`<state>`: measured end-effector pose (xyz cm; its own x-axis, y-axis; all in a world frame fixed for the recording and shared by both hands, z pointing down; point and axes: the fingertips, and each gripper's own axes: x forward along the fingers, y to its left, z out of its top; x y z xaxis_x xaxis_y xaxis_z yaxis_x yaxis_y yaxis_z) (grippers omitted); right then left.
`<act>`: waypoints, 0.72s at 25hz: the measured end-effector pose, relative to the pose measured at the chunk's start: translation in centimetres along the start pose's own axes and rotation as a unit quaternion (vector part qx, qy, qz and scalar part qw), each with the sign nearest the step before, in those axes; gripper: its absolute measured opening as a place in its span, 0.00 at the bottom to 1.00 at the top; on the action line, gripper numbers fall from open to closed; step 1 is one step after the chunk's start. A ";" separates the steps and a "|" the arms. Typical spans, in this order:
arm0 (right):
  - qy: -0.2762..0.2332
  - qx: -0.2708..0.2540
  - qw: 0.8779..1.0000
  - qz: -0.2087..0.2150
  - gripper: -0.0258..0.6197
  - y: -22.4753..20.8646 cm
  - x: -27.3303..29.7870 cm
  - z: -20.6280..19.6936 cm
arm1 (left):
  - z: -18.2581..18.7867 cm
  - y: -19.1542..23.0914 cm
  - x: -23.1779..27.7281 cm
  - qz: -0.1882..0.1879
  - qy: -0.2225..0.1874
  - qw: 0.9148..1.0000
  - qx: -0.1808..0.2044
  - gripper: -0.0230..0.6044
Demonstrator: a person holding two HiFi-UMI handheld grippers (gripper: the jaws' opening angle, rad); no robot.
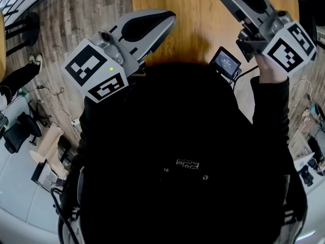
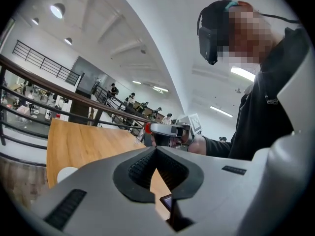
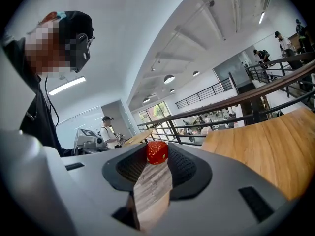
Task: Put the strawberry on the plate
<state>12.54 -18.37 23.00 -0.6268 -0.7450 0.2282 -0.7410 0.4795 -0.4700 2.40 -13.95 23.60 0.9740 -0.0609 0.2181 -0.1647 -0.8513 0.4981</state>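
The small red seed-dotted strawberry (image 3: 157, 152) sits pinched at the tips of the right hand-held gripper (image 3: 157, 159), above the wooden counter (image 3: 266, 146). It is likely light and soft, so a gentle hold across its middle suits. The left hand-held gripper (image 2: 156, 150) is closed and empty.

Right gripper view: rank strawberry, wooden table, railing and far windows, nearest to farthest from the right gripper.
1. strawberry: clamped between the jaws of the right gripper.
2. wooden table: at the right, beside the jaws.
3. railing: behind the table.
4. windows: centre background, farthest.
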 end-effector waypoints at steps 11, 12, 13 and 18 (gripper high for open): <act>0.022 -0.005 1.000 0.007 0.26 -0.2 1.1 -0.4 | -0.8 -0.2 -0.4 -0.004 -0.014 1.000 -0.016 0.04; 0.024 -0.005 1.000 0.007 0.26 0.0 1.2 -0.4 | -0.8 -0.3 -0.5 -0.007 -0.013 1.000 -0.017 0.04; 0.026 -0.006 1.000 0.008 0.26 0.0 1.4 -0.4 | -0.9 -0.5 -0.6 -0.009 -0.013 1.000 -0.017 0.04; 0.032 -0.007 0.999 0.013 0.26 -0.1 1.6 -0.8 | -1.5 -0.8 -0.4 -0.013 -0.014 1.000 -0.024 0.04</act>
<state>11.38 -19.28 24.04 -0.6597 -0.7009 0.2711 -0.7276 0.5054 -0.4639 1.93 -12.44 24.35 0.9818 -0.0541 0.1818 -0.1460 -0.8274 0.5423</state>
